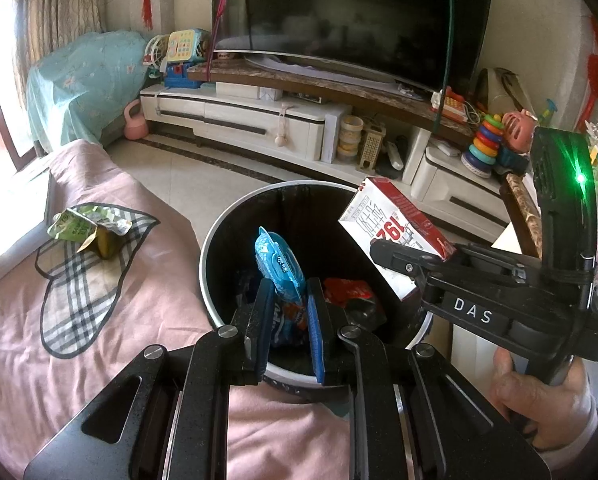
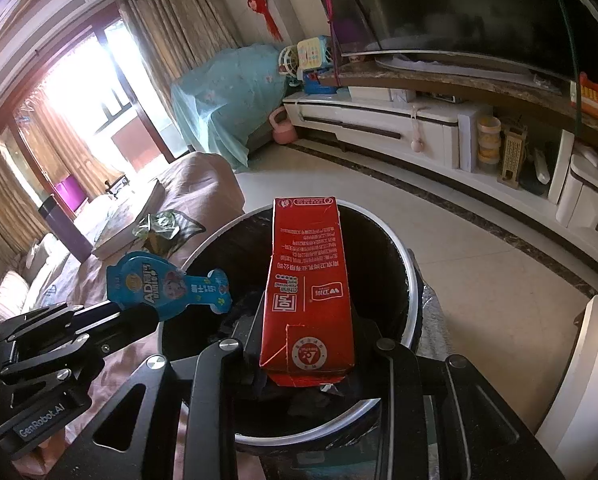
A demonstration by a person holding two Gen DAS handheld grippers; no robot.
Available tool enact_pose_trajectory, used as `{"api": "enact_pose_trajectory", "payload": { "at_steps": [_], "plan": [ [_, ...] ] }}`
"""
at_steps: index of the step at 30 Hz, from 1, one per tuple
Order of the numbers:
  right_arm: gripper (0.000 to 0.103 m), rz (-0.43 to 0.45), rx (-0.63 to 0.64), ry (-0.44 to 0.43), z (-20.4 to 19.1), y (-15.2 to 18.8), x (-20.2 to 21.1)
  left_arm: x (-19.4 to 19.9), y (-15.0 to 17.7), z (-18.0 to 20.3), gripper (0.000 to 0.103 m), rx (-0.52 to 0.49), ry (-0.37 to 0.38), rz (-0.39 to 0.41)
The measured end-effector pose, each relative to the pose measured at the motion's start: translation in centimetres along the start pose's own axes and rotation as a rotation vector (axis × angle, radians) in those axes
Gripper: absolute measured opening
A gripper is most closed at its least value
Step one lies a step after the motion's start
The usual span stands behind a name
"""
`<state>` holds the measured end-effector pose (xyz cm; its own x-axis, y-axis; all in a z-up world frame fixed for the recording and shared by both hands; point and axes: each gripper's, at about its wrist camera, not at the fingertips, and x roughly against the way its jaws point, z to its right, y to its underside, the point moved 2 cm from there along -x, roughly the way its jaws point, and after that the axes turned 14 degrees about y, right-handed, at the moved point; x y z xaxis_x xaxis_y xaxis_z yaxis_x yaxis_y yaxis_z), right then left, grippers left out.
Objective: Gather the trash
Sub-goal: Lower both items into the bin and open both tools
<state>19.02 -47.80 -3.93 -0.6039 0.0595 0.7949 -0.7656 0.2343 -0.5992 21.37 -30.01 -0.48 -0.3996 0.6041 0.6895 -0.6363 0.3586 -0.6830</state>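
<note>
A round black trash bin (image 1: 219,236) (image 2: 409,264) with a pale rim stands on the floor beside a pink-covered sofa. My left gripper (image 1: 289,300) is shut on a flat blue snack packet (image 1: 277,258) (image 2: 159,286), held over the bin's opening. My right gripper (image 2: 307,332) (image 1: 403,258) is shut on a red and white milk carton (image 2: 307,280) (image 1: 391,224), also held above the bin. Red and dark wrappers (image 1: 349,292) lie inside the bin. A crumpled green carton (image 1: 87,226) (image 2: 157,228) rests on the sofa cover to the left.
A white book (image 1: 15,236) lies on the pink sofa cover (image 1: 99,360) by the green carton. Behind the bin run a white TV cabinet (image 1: 239,116), a large TV (image 1: 359,12) and toys (image 1: 483,146). A person's hand (image 1: 539,392) grips the right tool. A purple flask (image 2: 65,228) stands at the left.
</note>
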Motion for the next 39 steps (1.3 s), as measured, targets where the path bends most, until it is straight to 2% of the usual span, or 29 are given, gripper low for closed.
{"api": "enact_pose_trajectory", "payload": {
  "at_steps": [39],
  "plan": [
    [0.031,-0.002,0.006,0.023,0.50,-0.84,0.09,-0.38,0.02,-0.55,0.016,0.018,0.008,-0.014]
  ]
}}
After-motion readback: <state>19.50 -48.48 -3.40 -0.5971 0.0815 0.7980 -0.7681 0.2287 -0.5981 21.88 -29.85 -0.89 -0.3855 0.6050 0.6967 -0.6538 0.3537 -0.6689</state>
